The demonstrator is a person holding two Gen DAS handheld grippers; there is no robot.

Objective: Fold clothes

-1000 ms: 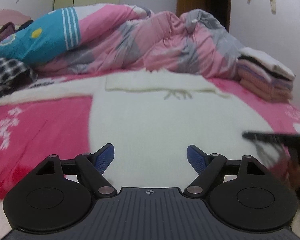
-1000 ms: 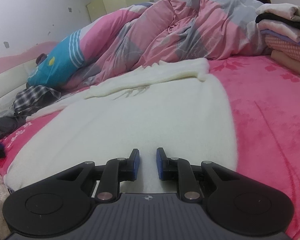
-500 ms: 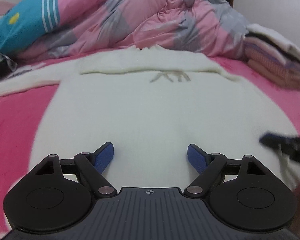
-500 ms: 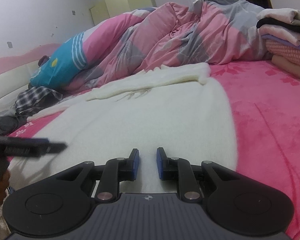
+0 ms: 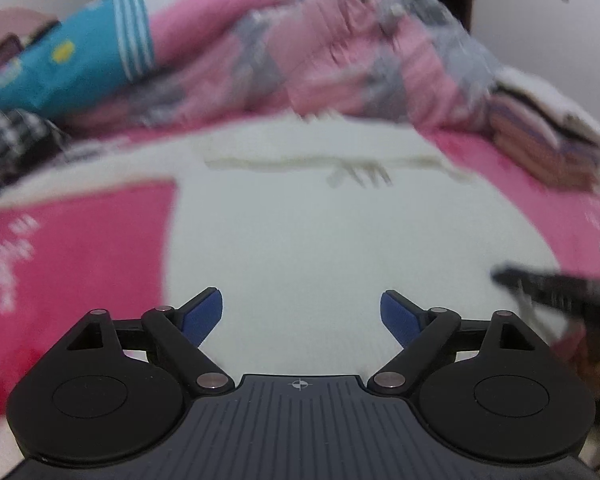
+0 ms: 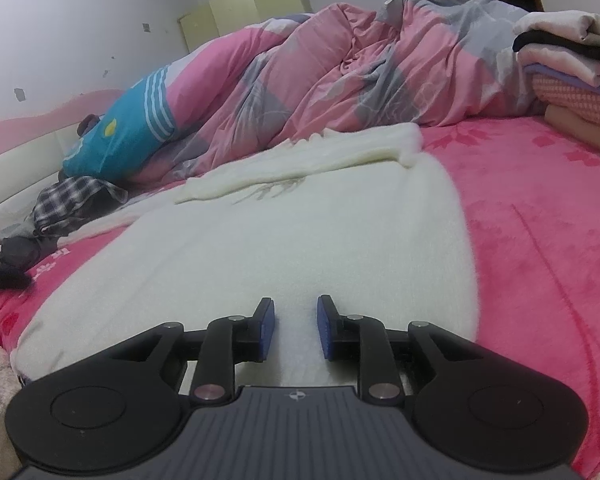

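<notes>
The cream knit garment [image 6: 300,216] lies spread flat across the pink bed [image 6: 540,216], hem toward the near edge, with its far part already turned over into a band [image 6: 300,164] that crosses the body just short of the rumpled pink and grey quilt [image 6: 360,72]. A sleeve seems to trail off to the left toward a checked cloth [image 6: 68,200].

The right gripper [image 6: 293,330] sits low at the near hem, its jaws narrowed to a small gap with white knit showing between them; whether the pads actually pinch the fabric I cannot tell. The left gripper [image 5: 301,316] hovers over the near middle of the garment, jaws spread wide and empty. That view is blurred.

In my judgement the work in hand is a fold made from the near hem. To do it well, both grippers should take the hem at matching points near its two corners, bite both layers of the thick knit rather than skim the top, and lift together so the edge stays straight. The fleecy bed cover may drag on the knit, so lift clear before carrying over.

A stack of folded clothes [image 6: 572,80] stands far right.
</notes>
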